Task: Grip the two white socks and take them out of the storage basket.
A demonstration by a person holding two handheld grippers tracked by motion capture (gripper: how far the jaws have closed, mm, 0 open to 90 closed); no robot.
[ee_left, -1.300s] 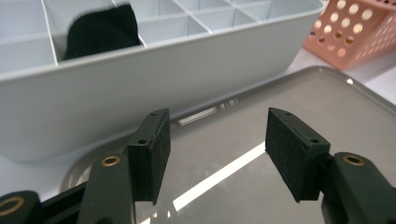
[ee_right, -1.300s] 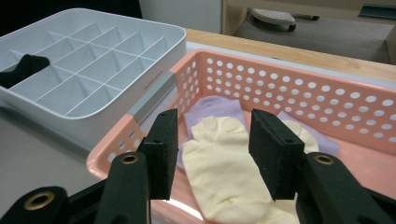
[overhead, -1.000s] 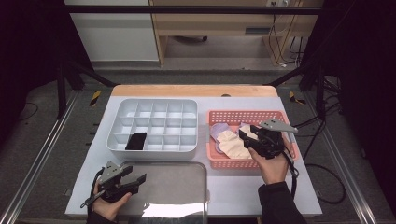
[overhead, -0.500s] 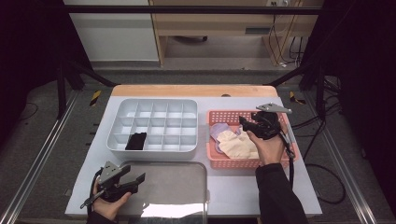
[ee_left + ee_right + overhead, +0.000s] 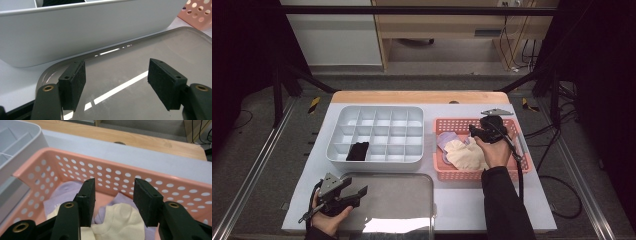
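While the right gripper (image 5: pixel 113 202) hangs over the pink basket (image 5: pixel 512 165) at the table's right, jaws parted and empty, it should descend squarely onto a raised fold of the cream sock (image 5: pixel 120 220) before closing. That sock lies crumpled atop lilac ones (image 5: pixel 67 192), soft and pale. Near left, the left gripper (image 5: pixel 116 82) rests open over the grey tray (image 5: pixel 160 45).

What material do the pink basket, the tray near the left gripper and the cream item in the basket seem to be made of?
Basket: probably moulded plastic, matte, with regular round holes and a smooth rim. Tray: likely metal, grey and glossy, since it mirrors the ceiling light as bright streaks. Cream item: soft fabric, perhaps knit, as it lies in folds and wrinkles.
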